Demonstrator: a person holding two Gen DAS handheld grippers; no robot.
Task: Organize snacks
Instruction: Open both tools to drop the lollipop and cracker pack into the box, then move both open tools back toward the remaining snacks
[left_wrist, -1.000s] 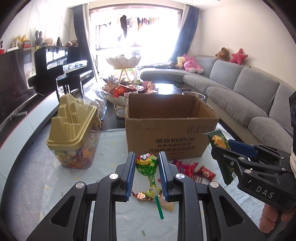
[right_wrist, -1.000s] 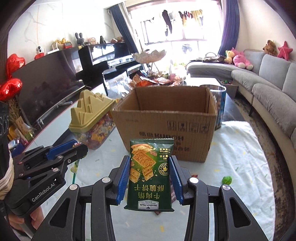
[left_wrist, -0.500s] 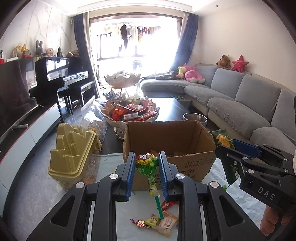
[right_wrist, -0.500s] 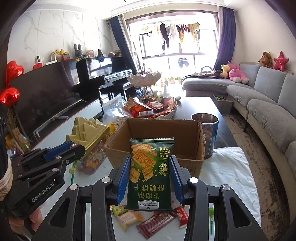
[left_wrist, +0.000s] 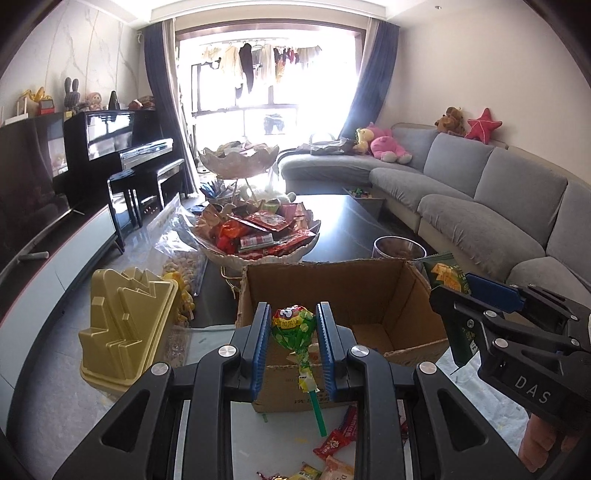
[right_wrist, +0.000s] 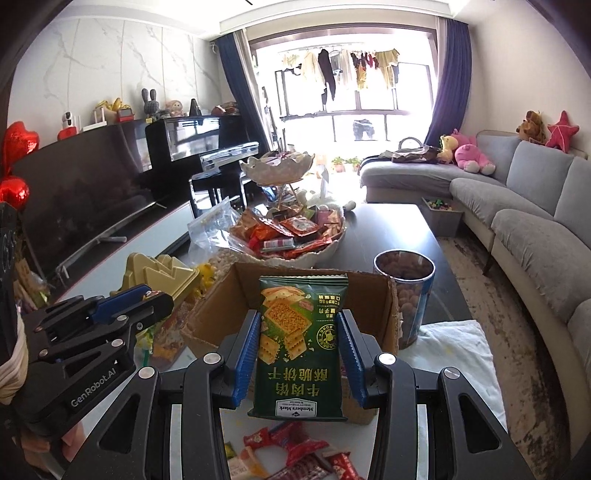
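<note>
While both tools hang over the carton, I record the following.

Left fingers: my left gripper (left_wrist: 291, 354) is closed on the lollipop (left_wrist: 293, 326); the blue pads (left_wrist: 260, 350) press the wrapped green head from either side, and the green stick slants down and out below the jaws, free of them.

Right fingers: my right gripper (right_wrist: 298, 360) is closed on the green cracker packet (right_wrist: 301, 350), pinched by its side edges about mid-height, its top standing above the pads and its bottom edge hanging below them.

Position over carton: the lollipop head sits just above the near wall of the cardboard box (left_wrist: 343, 295), toward its near left corner; the packet stands over the near wall too, closer to the box's right side, in front of the open mouth. The box floor, so far as I can see it, is bare.

Risk, lollipop: I judge the grip shallow on a rounded, slippery wrapper. Opened here, it could strike the near rim and fall outside among the loose snacks (left_wrist: 341, 439) lying on the white sheet (right_wrist: 458, 354) by the box's near edge.

Risk, packet: held by soft edges, it may buckle or twist, and its lower edge could catch the near flap.

Risk, tools: the two grippers are close side by side, so a collision is possible if both go in together.

Surroundings: the gold-lidded jar (left_wrist: 125, 325) stands just left of the box, the clear tub (right_wrist: 404, 291) at its far right corner; either could be knocked.
</note>
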